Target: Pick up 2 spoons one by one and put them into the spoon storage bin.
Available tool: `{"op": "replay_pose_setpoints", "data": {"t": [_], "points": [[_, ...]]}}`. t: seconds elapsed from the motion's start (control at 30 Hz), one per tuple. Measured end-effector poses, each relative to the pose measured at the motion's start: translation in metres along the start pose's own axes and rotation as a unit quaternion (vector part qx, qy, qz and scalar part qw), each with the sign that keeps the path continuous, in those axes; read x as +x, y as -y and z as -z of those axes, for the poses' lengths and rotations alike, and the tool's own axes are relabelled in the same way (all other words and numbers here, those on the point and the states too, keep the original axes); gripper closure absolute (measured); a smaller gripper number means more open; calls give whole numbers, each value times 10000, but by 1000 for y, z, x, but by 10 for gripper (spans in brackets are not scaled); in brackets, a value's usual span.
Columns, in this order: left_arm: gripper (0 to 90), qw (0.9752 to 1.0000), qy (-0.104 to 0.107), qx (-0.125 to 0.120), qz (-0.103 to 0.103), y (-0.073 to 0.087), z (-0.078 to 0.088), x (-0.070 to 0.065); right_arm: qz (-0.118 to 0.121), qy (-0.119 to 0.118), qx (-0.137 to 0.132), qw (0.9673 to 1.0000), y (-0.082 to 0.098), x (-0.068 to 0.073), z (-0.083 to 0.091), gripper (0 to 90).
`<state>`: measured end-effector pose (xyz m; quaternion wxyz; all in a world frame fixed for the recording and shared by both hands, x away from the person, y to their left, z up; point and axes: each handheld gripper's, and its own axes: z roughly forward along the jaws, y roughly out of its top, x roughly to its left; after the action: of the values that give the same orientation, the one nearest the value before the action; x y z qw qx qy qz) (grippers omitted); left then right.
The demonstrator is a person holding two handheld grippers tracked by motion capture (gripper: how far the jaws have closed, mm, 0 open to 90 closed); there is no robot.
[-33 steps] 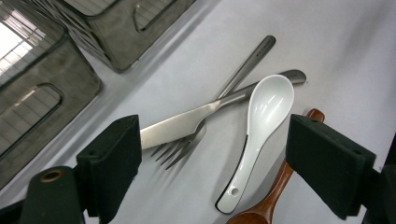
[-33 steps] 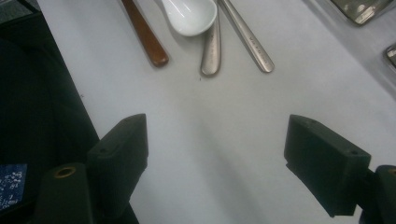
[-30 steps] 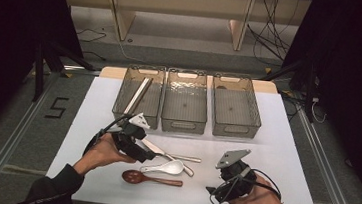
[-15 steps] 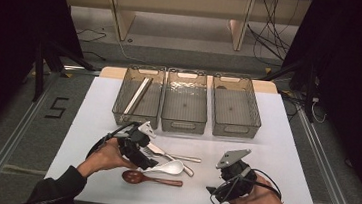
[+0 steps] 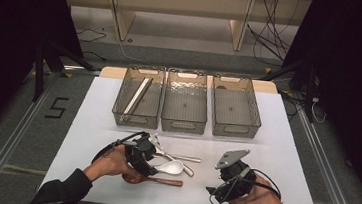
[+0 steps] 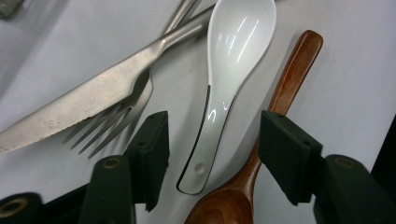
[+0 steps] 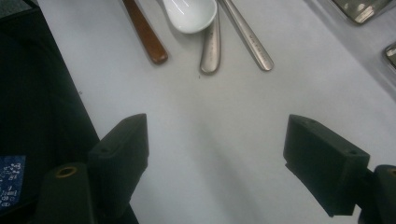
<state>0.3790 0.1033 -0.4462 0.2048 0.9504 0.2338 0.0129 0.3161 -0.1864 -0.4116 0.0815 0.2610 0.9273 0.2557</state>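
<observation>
High view sets the work out as sorting cutlery into three bins standing in a row along the far edge of the table; the left bin already holds one long pale piece lying lengthwise, too small to name, while the middle and right bins look empty; so I judge the job barely started, one item stowed and four waiting. Those four lie in a loose heap near the front edge, left of centre: a white spoon, a wooden spoon, a knife and a fork, the knife blade crossing over the fork tines. Left gripper is down over the heap, and its jaws have just been closing; the left gripper view shows the white spoon's handle lying between them with the wooden spoon's neck alongside it toward the right jaw; bare gaps remain on both sides of the white handle, so nothing is clamped yet. Right gripper hangs over bare table near the front edge, right of the heap, jaws wide apart and holding nothing. Left to do, as I read it: finish the grip on the white spoon without catching the wooden one, carry it to its bin, then clear the other three.
</observation>
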Motion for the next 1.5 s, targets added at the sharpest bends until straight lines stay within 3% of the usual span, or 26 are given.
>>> {"op": "replay_pose_setpoints", "data": {"t": [0.57,0.87,1.33,1.5], "points": [[677,9991,259,298,-120,-6,-20,5,15,-25,24,10000,-1,1,-1,237],[755,9978,244,409,-452,-7,-21,3,19,-26,25,10000,-1,0,-1,239],[831,9969,293,399,-619,-8,-21,-1,21,-15,17,10000,-1,0,-1,240],[849,9977,237,302,-550,-7,-22,-1,31,-21,8,10000,-1,0,-1,242]]}}
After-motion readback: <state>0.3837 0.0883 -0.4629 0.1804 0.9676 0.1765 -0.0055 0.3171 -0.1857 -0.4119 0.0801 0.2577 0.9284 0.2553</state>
